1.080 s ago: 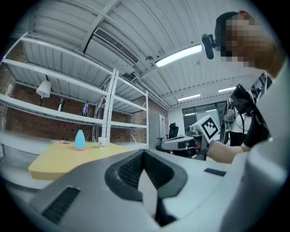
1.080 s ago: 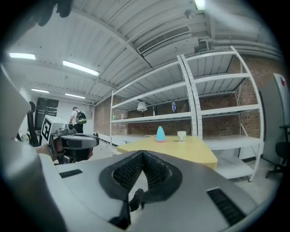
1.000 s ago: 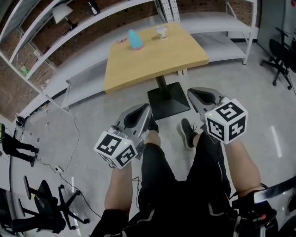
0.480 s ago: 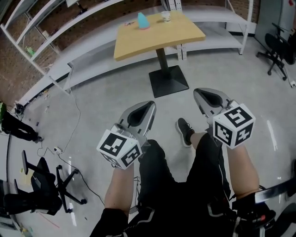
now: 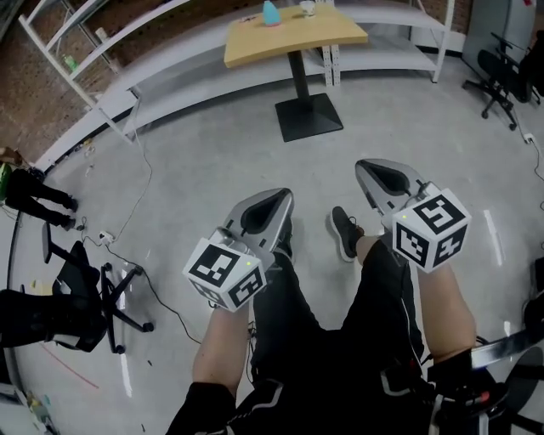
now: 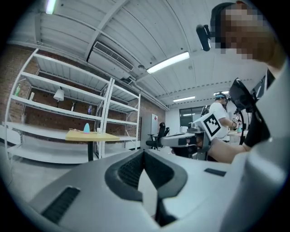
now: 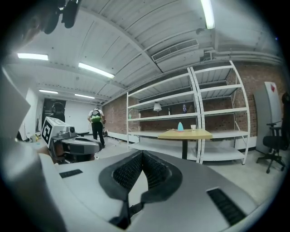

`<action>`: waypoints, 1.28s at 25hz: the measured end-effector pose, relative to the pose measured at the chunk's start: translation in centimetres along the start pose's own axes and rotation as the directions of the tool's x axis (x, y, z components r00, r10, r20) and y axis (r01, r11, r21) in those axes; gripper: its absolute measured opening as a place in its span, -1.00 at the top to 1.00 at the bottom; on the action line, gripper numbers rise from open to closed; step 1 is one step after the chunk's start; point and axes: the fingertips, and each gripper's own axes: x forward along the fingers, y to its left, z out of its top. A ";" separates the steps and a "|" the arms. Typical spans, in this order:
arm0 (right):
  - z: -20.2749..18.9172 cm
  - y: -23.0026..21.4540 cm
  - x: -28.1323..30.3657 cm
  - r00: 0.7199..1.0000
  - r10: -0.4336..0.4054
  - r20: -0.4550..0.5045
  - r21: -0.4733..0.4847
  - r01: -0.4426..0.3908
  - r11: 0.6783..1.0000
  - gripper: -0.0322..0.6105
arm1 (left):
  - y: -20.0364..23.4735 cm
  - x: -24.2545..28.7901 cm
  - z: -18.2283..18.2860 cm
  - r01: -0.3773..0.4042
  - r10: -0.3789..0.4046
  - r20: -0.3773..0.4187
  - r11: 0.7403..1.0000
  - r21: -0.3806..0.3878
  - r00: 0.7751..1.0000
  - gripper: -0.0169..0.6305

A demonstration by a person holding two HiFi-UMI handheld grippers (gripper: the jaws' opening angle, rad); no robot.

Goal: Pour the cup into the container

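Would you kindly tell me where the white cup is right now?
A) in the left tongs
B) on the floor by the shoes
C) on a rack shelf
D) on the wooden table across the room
D: the cup stands on the wooden table near a light blue object, while the left tongs and right tongs are shut and empty.

Wooden table (image 5: 297,38) (white shelving (image 5: 170,78) behind)

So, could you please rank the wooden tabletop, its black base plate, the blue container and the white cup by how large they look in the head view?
1. wooden tabletop
2. black base plate
3. blue container
4. white cup: nearly the container's size and right at the picture's top edge, so these last two places are unsure.
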 end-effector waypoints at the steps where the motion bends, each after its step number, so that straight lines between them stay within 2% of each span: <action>1: -0.2 1.4 -1.5 1.000 0.001 0.000 -0.004 -0.001 1.000 0.89 | -1.5 -1.5 -0.2 0.001 -0.001 0.002 1.000 0.000 1.000 0.94; 10: -2.3 12.5 -14.5 1.000 0.007 0.012 -0.018 -0.007 1.000 0.89 | -13.6 -13.8 -0.5 -0.012 0.012 0.033 1.000 0.006 0.999 0.94; 16: -2.7 18.1 -22.3 1.000 0.004 0.026 -0.015 -0.003 1.000 0.89 | -20.9 -20.4 0.0 -0.012 0.012 0.037 1.000 0.022 0.999 0.94; 24: -3.1 22.4 -29.1 0.999 -0.015 0.048 0.001 0.015 1.000 0.89 | -27.3 -26.0 -0.2 -0.010 0.009 0.042 0.999 0.036 0.999 0.94; 32: -4.9 24.1 -34.4 0.998 -0.040 0.047 0.027 0.039 0.999 0.89 | -31.8 -28.5 -1.8 -0.031 0.032 0.044 0.999 -0.022 0.999 0.94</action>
